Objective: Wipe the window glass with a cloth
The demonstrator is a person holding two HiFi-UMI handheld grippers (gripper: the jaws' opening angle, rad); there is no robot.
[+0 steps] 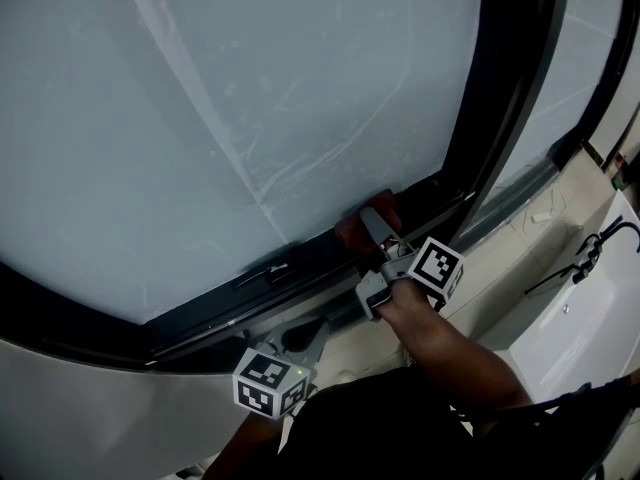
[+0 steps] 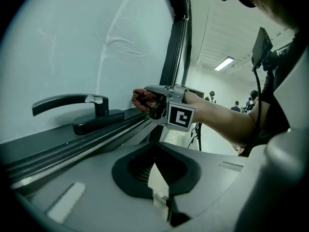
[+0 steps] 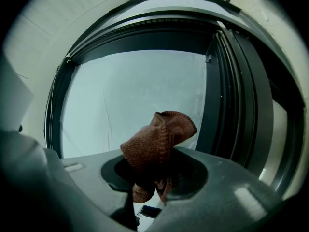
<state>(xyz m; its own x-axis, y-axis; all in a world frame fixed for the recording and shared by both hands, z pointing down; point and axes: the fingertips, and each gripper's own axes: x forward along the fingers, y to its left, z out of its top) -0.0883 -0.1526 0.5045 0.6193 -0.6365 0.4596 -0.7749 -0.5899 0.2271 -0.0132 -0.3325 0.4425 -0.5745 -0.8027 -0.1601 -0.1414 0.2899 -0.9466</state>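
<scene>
The large window glass (image 1: 250,98) carries faint streaks and sits in a dark frame (image 1: 500,118). My right gripper (image 1: 372,226) is shut on a brown cloth (image 1: 352,232) at the glass's bottom edge, near the lower right corner. In the right gripper view the cloth (image 3: 158,140) sticks up from the right gripper (image 3: 155,172) toward the glass (image 3: 135,95). My left gripper (image 1: 318,330) hangs lower, by the sill, shut and holding nothing. From the left gripper (image 2: 155,164) I see the right gripper (image 2: 157,101), the cloth (image 2: 140,96) and a black window handle (image 2: 72,103).
The window handle (image 1: 262,274) lies flat on the lower frame, left of the cloth. A white sink (image 1: 585,318) with a black faucet (image 1: 603,240) stands at the right. A pale sill (image 1: 490,268) runs under the frame. People (image 2: 236,105) stand far off behind.
</scene>
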